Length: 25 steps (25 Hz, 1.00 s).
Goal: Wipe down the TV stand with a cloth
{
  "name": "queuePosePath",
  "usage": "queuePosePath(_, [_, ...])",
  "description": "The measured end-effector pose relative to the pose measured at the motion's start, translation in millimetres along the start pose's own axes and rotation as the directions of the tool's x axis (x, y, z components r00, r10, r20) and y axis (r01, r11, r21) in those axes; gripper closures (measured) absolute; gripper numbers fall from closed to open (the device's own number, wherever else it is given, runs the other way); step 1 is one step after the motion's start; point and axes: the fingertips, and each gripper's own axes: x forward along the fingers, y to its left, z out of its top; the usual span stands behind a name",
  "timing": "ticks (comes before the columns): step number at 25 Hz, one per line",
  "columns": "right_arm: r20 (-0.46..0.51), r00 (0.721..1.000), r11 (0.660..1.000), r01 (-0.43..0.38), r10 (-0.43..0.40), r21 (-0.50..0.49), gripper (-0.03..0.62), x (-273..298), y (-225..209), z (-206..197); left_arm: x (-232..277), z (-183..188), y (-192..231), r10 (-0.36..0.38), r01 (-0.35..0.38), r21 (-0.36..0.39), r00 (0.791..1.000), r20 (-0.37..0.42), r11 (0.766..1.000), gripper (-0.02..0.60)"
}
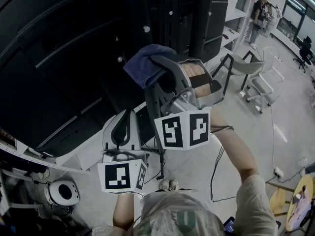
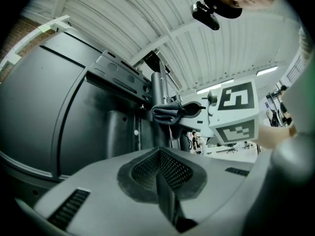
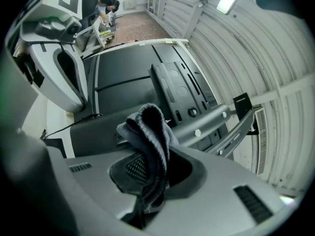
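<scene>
A blue cloth [image 1: 145,63] is bunched between the jaws of my right gripper [image 1: 158,67], which is shut on it and raised against the black back of the TV [image 1: 59,58]. In the right gripper view the cloth [image 3: 147,132] hangs over the jaws, just short of the mount bracket [image 3: 177,90] and the stand's grey bar [image 3: 206,122]. My left gripper [image 1: 122,118] is lower and to the left, shut and holding nothing. The left gripper view looks up at the stand's post [image 2: 157,97], with the cloth [image 2: 167,113] beside it.
The stand's pale base [image 1: 74,154] runs along the lower left. Grey chairs [image 1: 246,68] and white shelves [image 1: 236,14] are at the right, with a person [image 1: 258,14] far back. Cables [image 1: 216,166] trail on the floor. A round white device [image 1: 64,193] is at the lower left.
</scene>
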Motion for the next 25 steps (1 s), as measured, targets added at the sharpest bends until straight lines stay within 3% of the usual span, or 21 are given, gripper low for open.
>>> queuePosePath(14, [-0.049, 0.993, 0.994, -0.106, 0.107, 0.022, 0.537, -12, 67, -26, -2, -23, 3, 0.008, -0.009, -0.021, 0.999, -0.044, 1.000, 0.566])
queuePosePath(25, [-0.103, 0.971, 0.977, -0.211, 0.214, 0.043, 0.538, -24, 128, -48, -10, -48, 4, 0.007, -0.009, -0.031, 0.997, -0.082, 0.999, 0.566])
